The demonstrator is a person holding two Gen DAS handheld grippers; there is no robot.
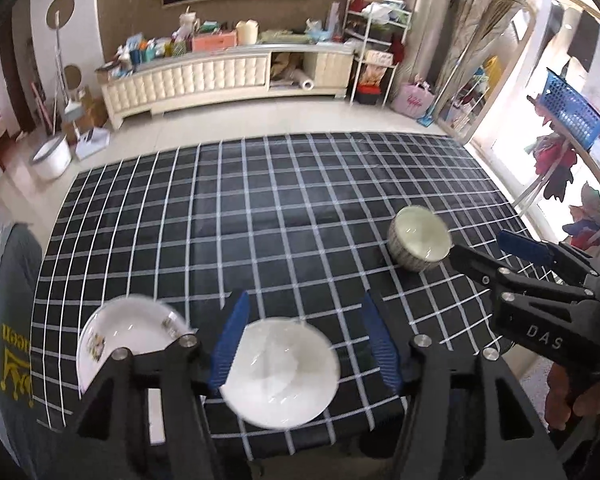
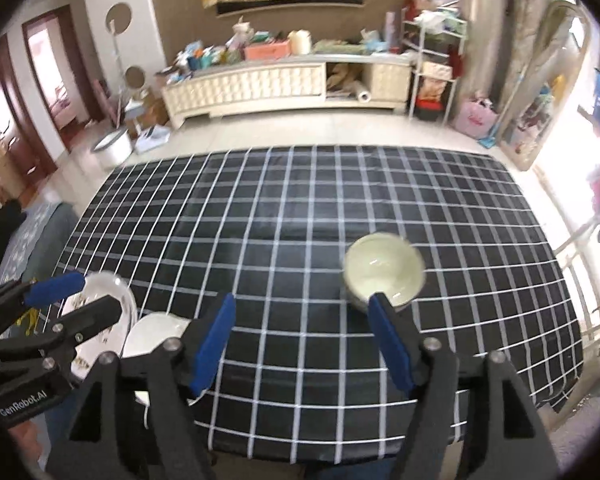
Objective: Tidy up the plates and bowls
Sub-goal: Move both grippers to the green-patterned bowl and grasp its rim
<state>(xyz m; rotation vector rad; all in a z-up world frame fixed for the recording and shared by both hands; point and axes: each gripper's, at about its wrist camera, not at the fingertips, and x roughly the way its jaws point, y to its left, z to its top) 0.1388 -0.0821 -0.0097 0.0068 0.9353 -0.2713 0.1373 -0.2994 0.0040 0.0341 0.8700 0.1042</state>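
A plain white plate (image 1: 280, 372) lies near the front edge of the table with the black checked cloth (image 1: 280, 220). My left gripper (image 1: 305, 334) hangs above it, open, its blue pads apart and nothing pressed between them. Left of it lies a patterned plate (image 1: 128, 336), partly hidden by the gripper's frame. A pale bowl (image 1: 418, 238) with a patterned outside stands upright to the right. My right gripper (image 2: 302, 322) is open and empty; its right fingertip overlaps the near rim of the bowl (image 2: 384, 276) in the right wrist view. The white plate (image 2: 152, 336) and patterned plate (image 2: 100, 308) show at lower left there.
The tablecloth's front edge (image 2: 340, 440) is just below the grippers. A grey cushioned seat (image 1: 8, 300) stands at the table's left. A hand (image 1: 568, 400) holds the right gripper (image 1: 490, 250). A long cabinet (image 1: 220, 76), a blue basket (image 1: 572, 108) and a white tub (image 1: 52, 156) stand beyond the table.
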